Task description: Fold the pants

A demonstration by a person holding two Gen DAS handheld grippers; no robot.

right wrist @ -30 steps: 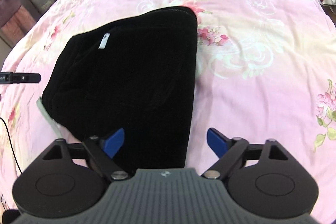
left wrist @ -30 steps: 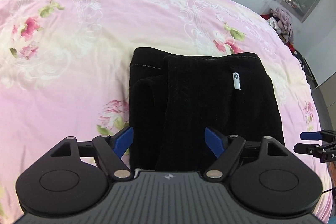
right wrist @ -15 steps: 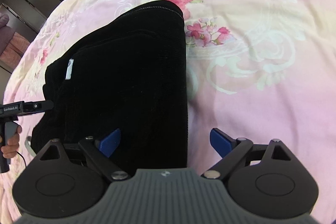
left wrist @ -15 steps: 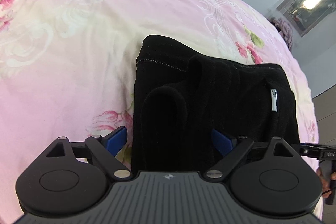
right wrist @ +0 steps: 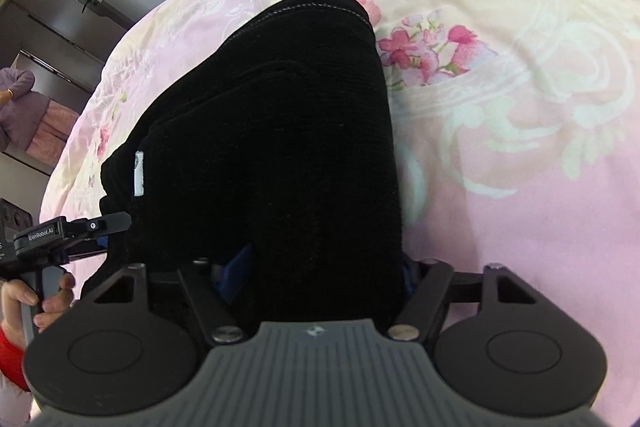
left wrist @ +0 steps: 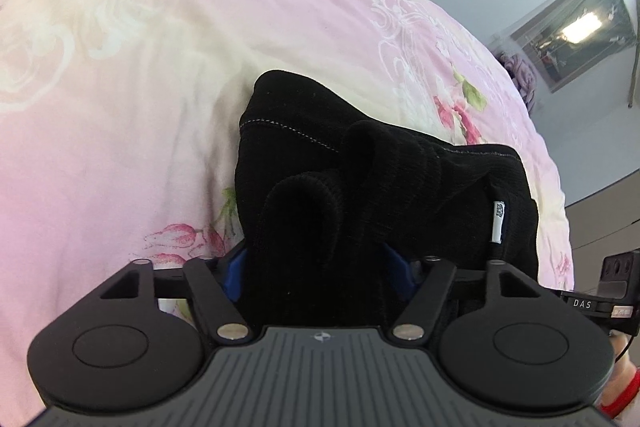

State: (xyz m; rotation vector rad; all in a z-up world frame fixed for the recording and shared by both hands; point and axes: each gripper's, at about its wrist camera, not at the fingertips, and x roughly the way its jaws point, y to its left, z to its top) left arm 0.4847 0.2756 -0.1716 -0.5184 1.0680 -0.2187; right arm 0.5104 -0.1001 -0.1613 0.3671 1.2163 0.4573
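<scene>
Folded black ribbed-knit pants [left wrist: 360, 187] lie on the pink floral bedsheet [left wrist: 120, 87]. Left gripper [left wrist: 316, 269] and right gripper [right wrist: 324, 269], both at 6 o'clock, are closing around the near edge, fabric between the blue pads.

Closing left tongs [left wrist: 316, 271] around pants [left wrist: 360, 187]

pants [left wrist: 360, 195] on bed [left wrist: 140, 67] | both tools at near edge
</scene>
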